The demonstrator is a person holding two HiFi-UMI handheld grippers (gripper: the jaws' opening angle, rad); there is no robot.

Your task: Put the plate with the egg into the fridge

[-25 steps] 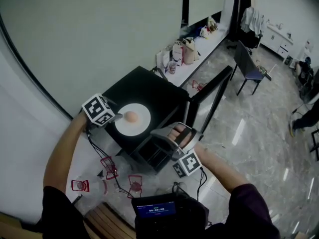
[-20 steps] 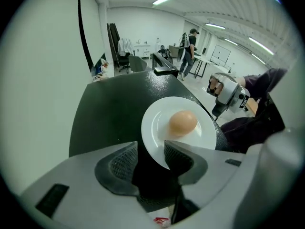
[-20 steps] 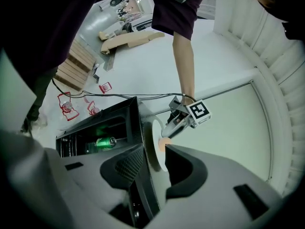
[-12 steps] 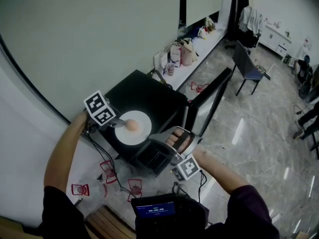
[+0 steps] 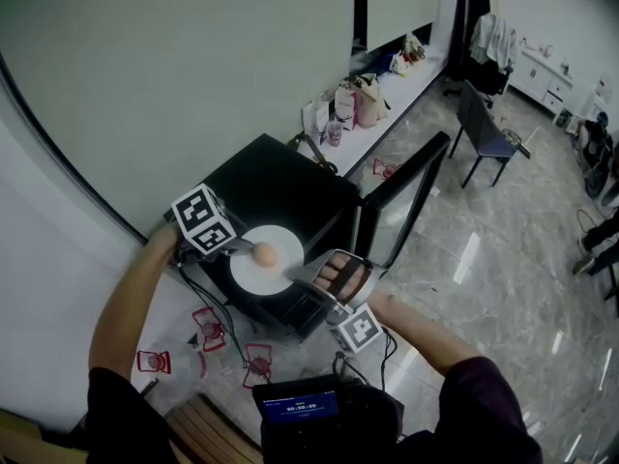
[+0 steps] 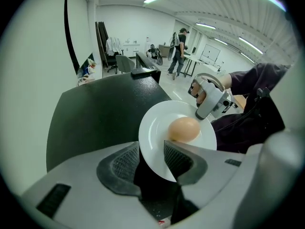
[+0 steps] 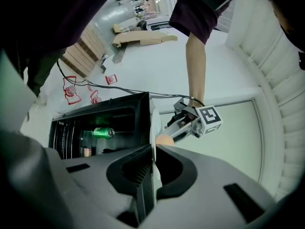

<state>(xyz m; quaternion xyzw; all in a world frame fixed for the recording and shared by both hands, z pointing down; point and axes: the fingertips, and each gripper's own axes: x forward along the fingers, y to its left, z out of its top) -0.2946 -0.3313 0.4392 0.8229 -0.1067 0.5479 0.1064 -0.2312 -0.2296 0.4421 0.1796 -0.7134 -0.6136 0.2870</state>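
Note:
A white plate (image 5: 250, 271) carrying a brown egg (image 5: 263, 253) hangs over the front edge of the black fridge (image 5: 280, 187). My left gripper (image 5: 237, 247) is shut on the plate's left rim; in the left gripper view the plate (image 6: 155, 128) and egg (image 6: 184, 129) sit between and beyond its jaws. My right gripper (image 5: 298, 276) meets the opposite rim, and its jaws are closing on the plate's thin edge (image 7: 153, 123), with the egg (image 7: 164, 140) just behind. The fridge door (image 5: 401, 196) stands open.
Inside the fridge lies a green can (image 7: 102, 132) on a shelf. Red wire stands (image 5: 208, 327) and cables lie on the floor at the left. A chair (image 5: 484, 129) and bags on a ledge (image 5: 353, 100) are farther off. A person (image 6: 178, 44) walks in the background.
The left gripper has carried the plate with the egg from the fridge top toward its front edge. The right gripper has come up to the plate's near rim and closed on it.

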